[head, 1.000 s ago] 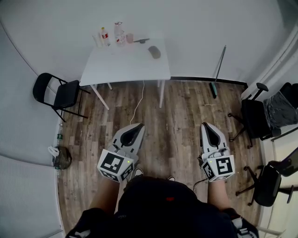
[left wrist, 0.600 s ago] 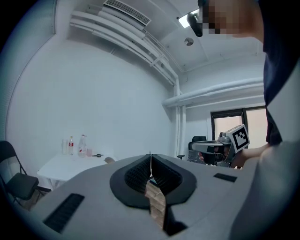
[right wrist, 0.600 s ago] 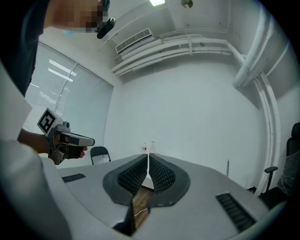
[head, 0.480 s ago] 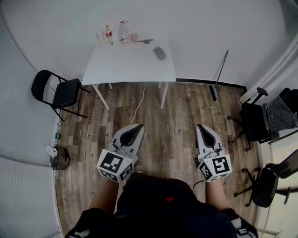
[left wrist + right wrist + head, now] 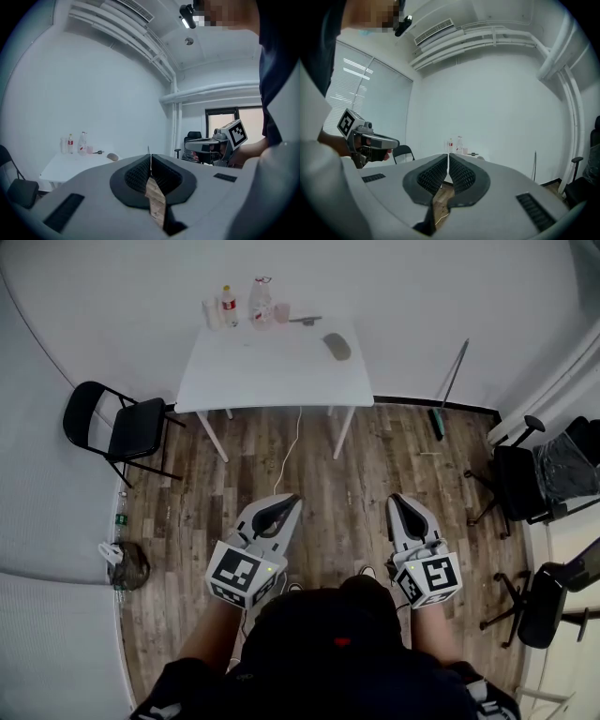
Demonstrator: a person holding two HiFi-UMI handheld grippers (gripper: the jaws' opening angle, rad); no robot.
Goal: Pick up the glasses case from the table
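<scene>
Grey glasses case point(image 5: 337, 346) lies near the far right corner of the white table point(image 5: 272, 376), well apart from both grippers. My left gripper point(image 5: 287, 501) and right gripper point(image 5: 398, 500) are pinched together, empty; if I arrive without spreading one, I judge it'll nudge the case off the edge

Upper centre of the head view: the glasses case point(image 5: 337, 346) is only a small grey oval, and the bottles point(image 5: 228, 304) on the counter point(image 5: 272, 371) are too small to read. The office chair point(image 5: 542, 613) at lower right is cut by the edge.
</scene>
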